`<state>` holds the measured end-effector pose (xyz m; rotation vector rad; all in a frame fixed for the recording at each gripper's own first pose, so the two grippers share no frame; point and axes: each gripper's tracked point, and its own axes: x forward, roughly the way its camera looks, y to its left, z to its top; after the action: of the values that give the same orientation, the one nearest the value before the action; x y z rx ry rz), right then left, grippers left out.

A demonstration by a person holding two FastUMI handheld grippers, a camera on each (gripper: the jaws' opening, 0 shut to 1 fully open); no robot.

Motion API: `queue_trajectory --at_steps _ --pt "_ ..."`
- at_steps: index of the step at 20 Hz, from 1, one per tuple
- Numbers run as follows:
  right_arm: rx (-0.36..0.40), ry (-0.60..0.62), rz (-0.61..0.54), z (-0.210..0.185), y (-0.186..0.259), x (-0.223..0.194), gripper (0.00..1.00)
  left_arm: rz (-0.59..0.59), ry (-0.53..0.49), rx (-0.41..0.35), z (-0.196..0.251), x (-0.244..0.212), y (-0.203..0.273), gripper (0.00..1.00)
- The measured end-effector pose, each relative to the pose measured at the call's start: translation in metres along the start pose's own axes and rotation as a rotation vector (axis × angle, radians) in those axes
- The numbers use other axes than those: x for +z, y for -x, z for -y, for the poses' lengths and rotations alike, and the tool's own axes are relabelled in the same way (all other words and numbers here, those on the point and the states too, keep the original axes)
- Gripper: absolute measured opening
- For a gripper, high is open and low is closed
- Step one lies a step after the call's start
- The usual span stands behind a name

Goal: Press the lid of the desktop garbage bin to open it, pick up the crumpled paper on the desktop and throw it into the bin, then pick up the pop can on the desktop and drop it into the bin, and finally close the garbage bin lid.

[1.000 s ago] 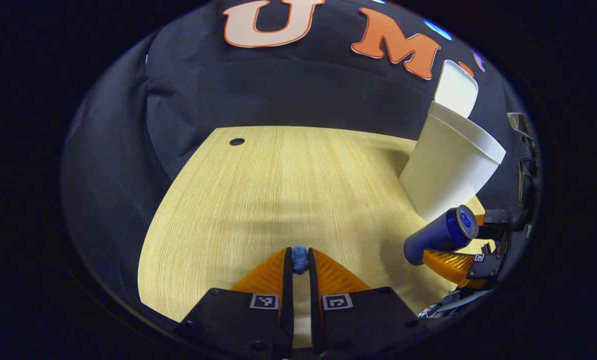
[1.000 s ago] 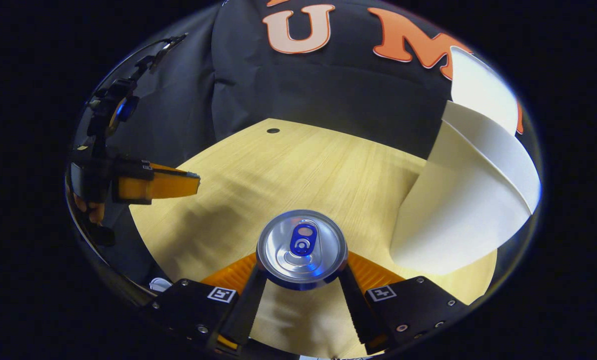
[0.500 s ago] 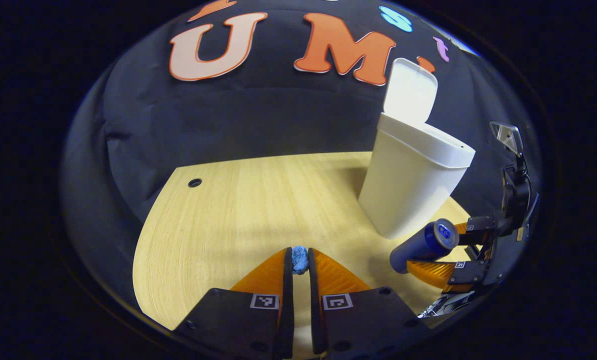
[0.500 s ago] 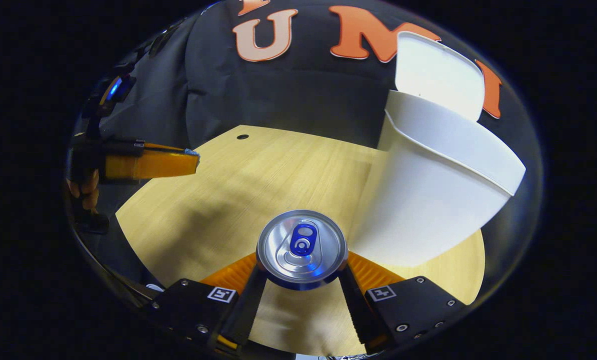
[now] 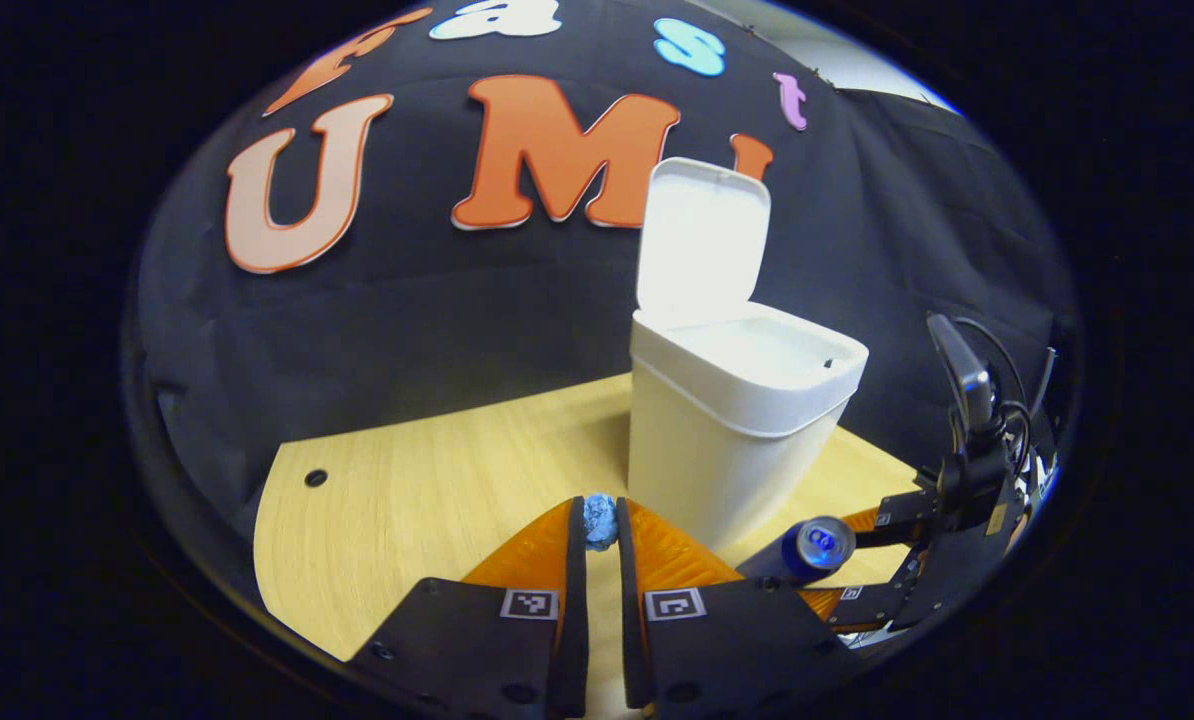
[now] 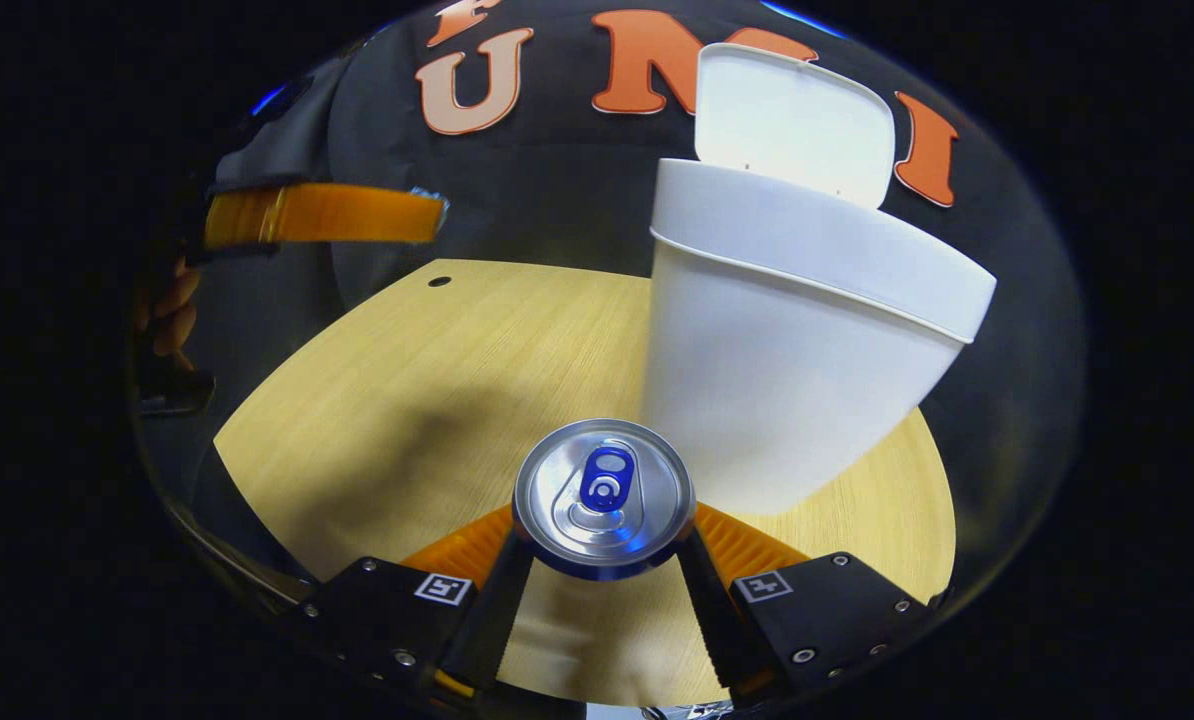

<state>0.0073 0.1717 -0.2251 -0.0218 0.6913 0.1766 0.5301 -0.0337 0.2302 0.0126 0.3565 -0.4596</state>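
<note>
Blue paper (crumpled, seemingly) pinched, can gripped

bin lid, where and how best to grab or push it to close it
Judging by its pose, push rather than pinch: the lid stands upright, hinged at the bin's far rim. Come from above and behind its free top edge, press it forward and down. Both grippers are full now.

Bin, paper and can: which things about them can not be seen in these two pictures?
- The floor of the bin, both views: its own walls hide it, so what lies inside is unknown.
- The paper, left gripper view: the left gripper covers most of it.
- The can, right gripper view: its top hides the body; in the left gripper view it is too small to read.
</note>
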Motion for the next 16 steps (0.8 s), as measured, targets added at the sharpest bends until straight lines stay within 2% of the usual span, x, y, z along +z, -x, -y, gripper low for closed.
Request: queue_trajectory --at_steps 4,8,16 --pt "-0.024 -0.017 0.005 0.001 -0.001 0.003 0.80 0.089 -0.036 -0.079 0.023 0.029 -0.015 0.17" --pt "-0.054 -0.032 0.005 0.002 -0.001 0.004 0.80 0.153 0.013 -0.108 0.040 0.054 -0.029 0.18" --pt "-0.106 -0.086 0.015 0.003 -0.001 0.006 0.80 0.201 0.016 -0.168 0.072 0.079 -0.048 0.17"
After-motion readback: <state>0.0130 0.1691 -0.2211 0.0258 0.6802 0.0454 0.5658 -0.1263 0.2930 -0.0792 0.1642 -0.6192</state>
